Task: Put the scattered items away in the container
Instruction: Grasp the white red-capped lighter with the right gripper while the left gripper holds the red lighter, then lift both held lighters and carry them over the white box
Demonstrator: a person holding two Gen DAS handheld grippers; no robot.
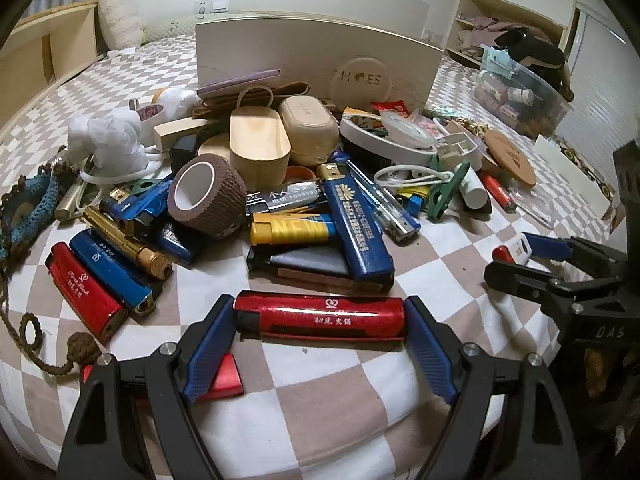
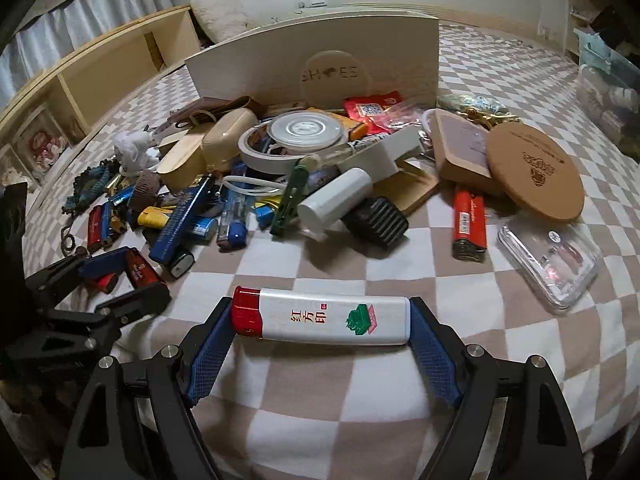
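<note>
A checked bedspread (image 1: pixel 432 264) fills both views, and a cream box (image 1: pixel 312 56) marked SHOES stands at upper centre behind a heap of lighters, tape and oddments. A clear plastic tub (image 1: pixel 520 96) sits at upper right of the left view. Low in that view, the left gripper (image 1: pixel 320 316) clamps a red lighter (image 1: pixel 320 314) end to end; in the right view the right gripper (image 2: pixel 320 320) clamps a white lighter (image 2: pixel 332 320) likewise

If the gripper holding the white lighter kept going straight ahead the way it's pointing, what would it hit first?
Probably bare checked bedcover first, since the right gripper with its white lighter tilts downward. Beyond that lies the black ribbed block at the pile's edge; depth is uncertain.
</note>
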